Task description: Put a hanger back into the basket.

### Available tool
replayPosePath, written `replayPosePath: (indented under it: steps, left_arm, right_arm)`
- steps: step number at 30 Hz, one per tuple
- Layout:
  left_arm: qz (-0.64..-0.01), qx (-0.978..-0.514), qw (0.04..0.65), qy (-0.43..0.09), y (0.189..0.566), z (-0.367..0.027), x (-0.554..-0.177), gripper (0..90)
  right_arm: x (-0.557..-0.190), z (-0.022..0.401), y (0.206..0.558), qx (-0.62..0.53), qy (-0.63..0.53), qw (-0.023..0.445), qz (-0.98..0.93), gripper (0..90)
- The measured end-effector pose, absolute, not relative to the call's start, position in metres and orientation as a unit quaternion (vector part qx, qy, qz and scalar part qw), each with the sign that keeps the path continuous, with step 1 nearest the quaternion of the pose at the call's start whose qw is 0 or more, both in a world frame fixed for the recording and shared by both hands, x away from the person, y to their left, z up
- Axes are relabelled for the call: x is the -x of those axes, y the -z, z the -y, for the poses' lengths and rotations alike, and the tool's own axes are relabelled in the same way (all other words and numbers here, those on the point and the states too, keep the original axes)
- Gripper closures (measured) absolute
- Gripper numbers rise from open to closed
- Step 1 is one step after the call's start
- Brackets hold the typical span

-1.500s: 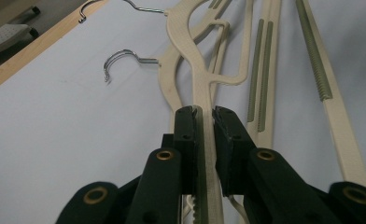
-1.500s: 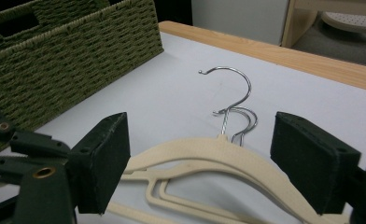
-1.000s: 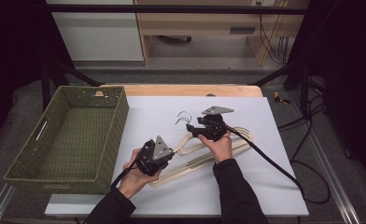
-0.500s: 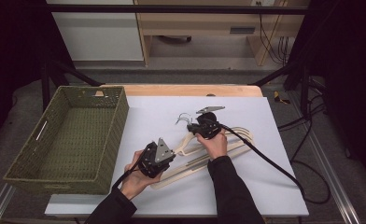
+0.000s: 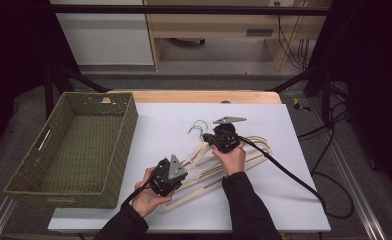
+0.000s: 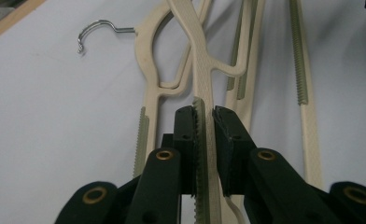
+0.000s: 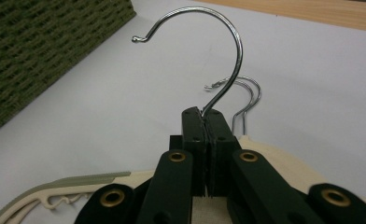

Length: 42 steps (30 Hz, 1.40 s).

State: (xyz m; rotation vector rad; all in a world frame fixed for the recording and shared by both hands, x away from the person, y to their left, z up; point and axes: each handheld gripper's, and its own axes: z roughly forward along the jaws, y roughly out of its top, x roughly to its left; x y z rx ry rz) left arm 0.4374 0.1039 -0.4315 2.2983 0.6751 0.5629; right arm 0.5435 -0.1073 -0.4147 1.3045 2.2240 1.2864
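A pile of cream hangers (image 5: 224,162) lies mid-counter (image 5: 294,200), beside the basket (image 5: 74,150). The right gripper (image 7: 204,114) has its jaws pressed on the top hanger's wire hook (image 7: 218,60); the left gripper (image 6: 204,116) pinches its arm (image 6: 202,70). Light, stiff plastic, likely to snag neighbours; the ribbed arm should grip well, the thin hook may swivel.

Your white table sheet (image 5: 154,125) is evenly lit from above, while the far room and both sides fall dark. Shadows under the hangers (image 6: 197,70) are soft, and the near jaws blur slightly.
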Motion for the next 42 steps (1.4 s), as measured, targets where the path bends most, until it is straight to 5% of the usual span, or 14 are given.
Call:
replayPosePath:
  steps: [4, 12, 18, 22, 32, 38, 42]
  left_arm:
    - [-0.256, -0.878, 0.355, -0.193, 0.429, -0.105, -0.438, 76.1]
    - [-0.292, -0.841, 0.434, -0.141, 0.408, -0.102, -0.456, 39.2]
    - [-0.301, -0.833, 0.453, -0.097, 0.408, -0.084, -0.472, 33.7]
    - [-0.302, -0.837, 0.448, -0.086, 0.412, -0.071, -0.476, 39.5]
    - [-0.297, -0.837, 0.453, -0.075, 0.413, -0.064, -0.468, 81.5]
    - [-0.292, -0.832, 0.466, -0.068, 0.410, -0.063, -0.457, 84.3]
    - [-0.281, -0.834, 0.469, -0.074, 0.405, -0.062, -0.448, 85.1]
  right_arm:
    - [-0.532, 0.114, 0.410, -0.443, -0.462, 0.136, -0.756, 89.4]
    - [-0.510, 0.120, 0.402, -0.401, -0.497, 0.150, -0.755, 89.4]
    - [-0.498, 0.122, 0.398, -0.378, -0.510, 0.160, -0.756, 89.3]
    - [-0.492, 0.124, 0.397, -0.367, -0.517, 0.158, -0.757, 89.2]
    - [-0.479, 0.133, 0.392, -0.351, -0.522, 0.162, -0.760, 89.0]
    - [-0.465, 0.142, 0.387, -0.342, -0.528, 0.164, -0.760, 86.9]
    - [-0.448, 0.153, 0.380, -0.330, -0.548, 0.151, -0.754, 78.0]
